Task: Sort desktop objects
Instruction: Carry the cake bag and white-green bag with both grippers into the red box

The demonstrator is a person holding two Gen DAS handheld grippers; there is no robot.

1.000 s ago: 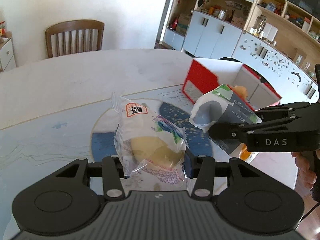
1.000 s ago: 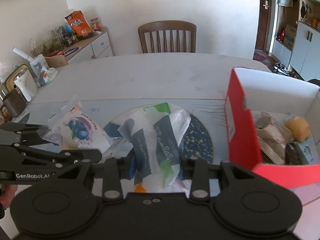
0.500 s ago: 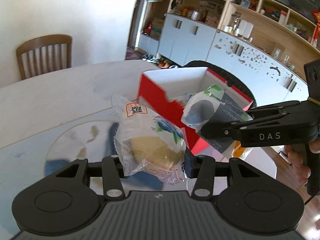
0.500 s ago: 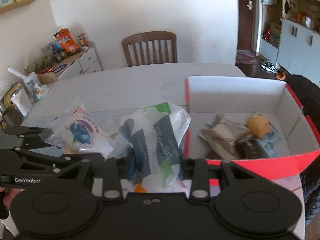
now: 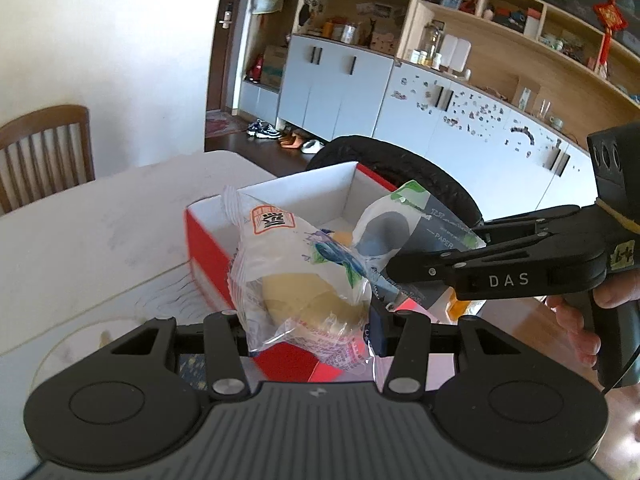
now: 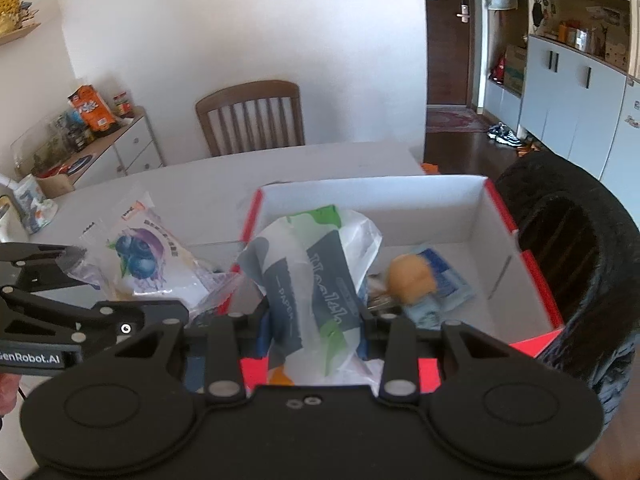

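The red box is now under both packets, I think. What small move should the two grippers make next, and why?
Probably lower both a little, then open. The right gripper is shut on the tissue packet, which hangs above the red box. The left gripper is shut on the blueberry bread packet at the box's near wall. Lowering should keep the drop short.

Home dining/living room: pale dining table (image 6: 320,164), wooden slat-back chair (image 6: 250,118), wall of grey cabinets (image 5: 336,80) with cluttered open wood shelving (image 5: 520,28), shoes (image 5: 264,130) on floor near entry door (image 6: 452,32).
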